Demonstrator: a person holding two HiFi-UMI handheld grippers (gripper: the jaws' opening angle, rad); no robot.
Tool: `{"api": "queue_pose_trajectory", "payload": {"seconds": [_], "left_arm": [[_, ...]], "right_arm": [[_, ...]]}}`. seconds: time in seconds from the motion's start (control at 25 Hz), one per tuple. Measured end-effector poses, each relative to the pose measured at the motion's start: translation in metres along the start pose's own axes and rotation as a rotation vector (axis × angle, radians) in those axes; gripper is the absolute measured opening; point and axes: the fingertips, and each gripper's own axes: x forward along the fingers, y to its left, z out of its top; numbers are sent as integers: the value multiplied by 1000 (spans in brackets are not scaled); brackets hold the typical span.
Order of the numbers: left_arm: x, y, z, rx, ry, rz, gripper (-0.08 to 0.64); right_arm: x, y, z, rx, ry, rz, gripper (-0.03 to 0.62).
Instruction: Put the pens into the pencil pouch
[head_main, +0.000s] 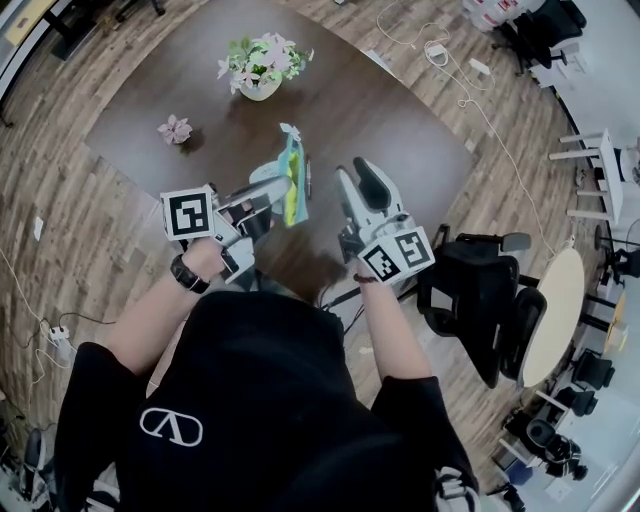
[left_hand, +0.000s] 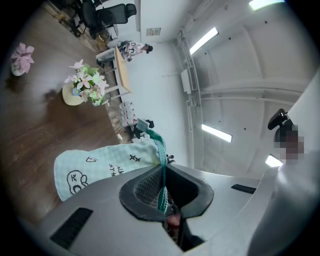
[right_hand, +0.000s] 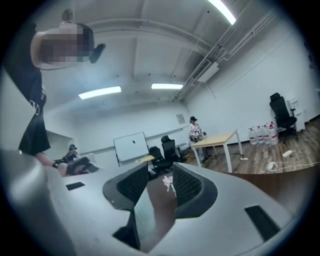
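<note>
The pencil pouch (head_main: 291, 180), mint green with black doodles and a yellow side, hangs above the dark table (head_main: 400, 130). My left gripper (head_main: 268, 192) is shut on it. In the left gripper view the pouch (left_hand: 95, 170) stretches away to the left, and its green zipper edge (left_hand: 161, 170) is pinched between the jaws of the left gripper (left_hand: 162, 197). My right gripper (head_main: 355, 172) is just right of the pouch, open and holding nothing. In its own view the right gripper (right_hand: 161, 182) shows table, a pale surface and a small white tag (right_hand: 167, 183) between its jaws. I see no pen clearly.
A vase of flowers (head_main: 260, 68) stands at the table's far side and a small pink flower (head_main: 175, 129) lies at its left. A black office chair (head_main: 480, 290) sits close on my right. Cables (head_main: 470, 95) trail over the wooden floor.
</note>
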Motion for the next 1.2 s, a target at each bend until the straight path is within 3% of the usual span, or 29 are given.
{"api": "queue_pose_trajectory", "payload": {"seconds": [0.32, 0.52, 0.72, 0.96, 1.2], "left_arm": [[-38, 31, -7, -44, -68, 34, 15], [-59, 45, -10, -62, -105, 57, 15], [-76, 59, -9, -78, -132, 85, 15], [-91, 70, -11, -82, -147, 107, 15], [-94, 80, -15, -98, -141, 122, 15]], "right_arm": [[49, -89, -129, -64, 431, -183, 172], [68, -117, -226, -21, 709, -255, 172], [72, -127, -304, 55, 917, -294, 172], [71, -135, -352, 70, 1079, -331, 155], [72, -146, -361, -2, 1144, -342, 85]]}}
